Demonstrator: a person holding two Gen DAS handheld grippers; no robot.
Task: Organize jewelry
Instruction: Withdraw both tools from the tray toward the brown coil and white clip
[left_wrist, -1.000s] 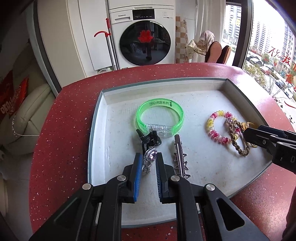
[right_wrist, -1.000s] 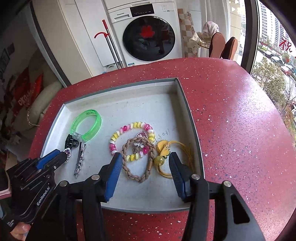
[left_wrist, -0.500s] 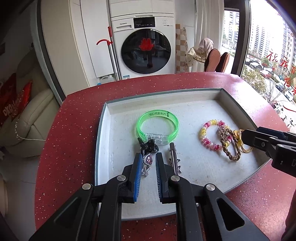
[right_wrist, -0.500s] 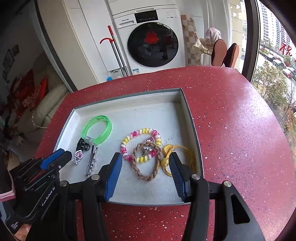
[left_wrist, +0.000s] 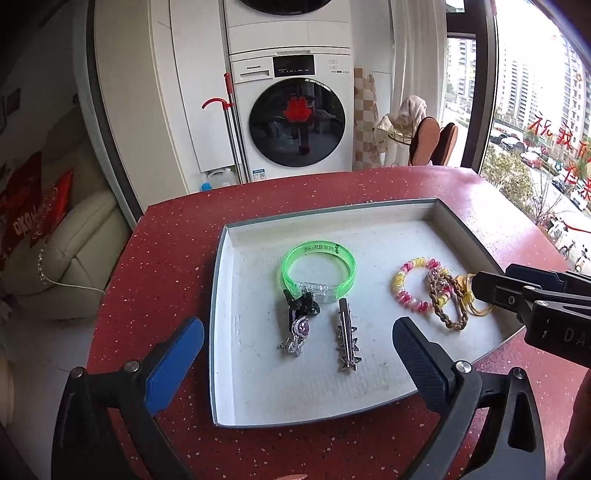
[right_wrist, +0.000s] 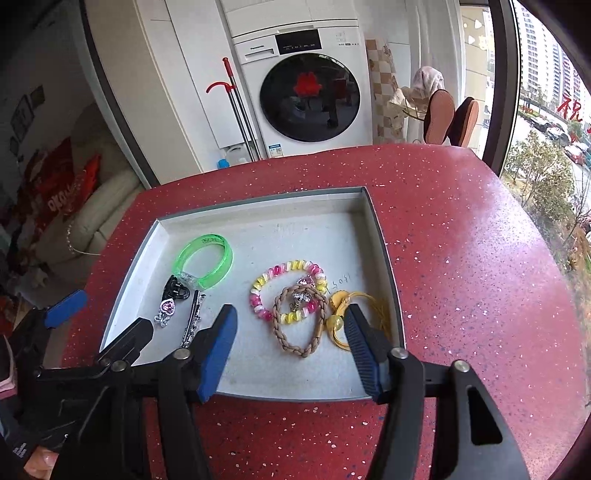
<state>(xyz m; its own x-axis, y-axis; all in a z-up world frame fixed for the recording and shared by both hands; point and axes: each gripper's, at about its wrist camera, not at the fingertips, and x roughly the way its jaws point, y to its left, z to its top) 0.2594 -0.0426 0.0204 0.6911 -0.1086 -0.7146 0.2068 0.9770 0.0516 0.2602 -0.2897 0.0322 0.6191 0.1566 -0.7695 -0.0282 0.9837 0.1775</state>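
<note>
Left view alone showed the clip's (left_wrist: 346, 338) star studs, right view alone showed writing (right_wrist: 341, 280) on the tray (right_wrist: 384, 258) floor, tray held bangle (left_wrist: 317, 269), charm (left_wrist: 297, 334), beads (right_wrist: 286, 291), braid (right_wrist: 300, 325), yellow cord (right_wrist: 364, 308), left gripper (left_wrist: 295, 354) wide open, empty, right gripper (right_wrist: 291, 350) likewise.

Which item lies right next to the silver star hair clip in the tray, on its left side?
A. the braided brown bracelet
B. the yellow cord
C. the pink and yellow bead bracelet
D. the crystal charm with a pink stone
D: in the left wrist view the crystal charm with a pink stone lies just left of the silver star hair clip on the tray; the other three sit far right.
</note>
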